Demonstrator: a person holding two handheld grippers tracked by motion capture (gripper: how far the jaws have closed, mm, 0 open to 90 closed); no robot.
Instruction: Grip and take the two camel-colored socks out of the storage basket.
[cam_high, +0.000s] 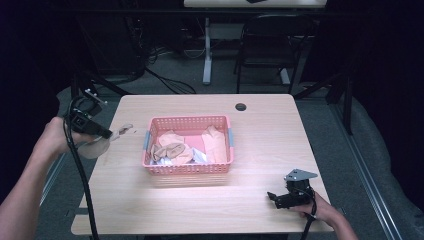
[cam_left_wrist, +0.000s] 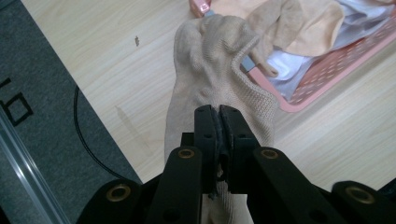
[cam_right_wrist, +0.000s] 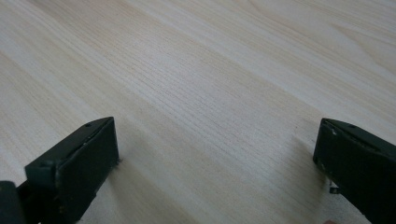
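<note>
Between left gripper (cam_left_wrist: 218, 116) jaws, beige sock (cam_left_wrist: 210, 79).

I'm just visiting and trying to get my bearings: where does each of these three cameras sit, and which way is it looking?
High view: above the person's side, looking forward and down on the table and pink basket; both forearms, left gripper, right gripper.
Left gripper view: rides that gripper, looking along its jaws, shut on a beige sock, toward the basket.
Right gripper view: rides that gripper, looking down at bare tabletop between open jaws.
Shared: high and left gripper views both show basket and sock.
</note>
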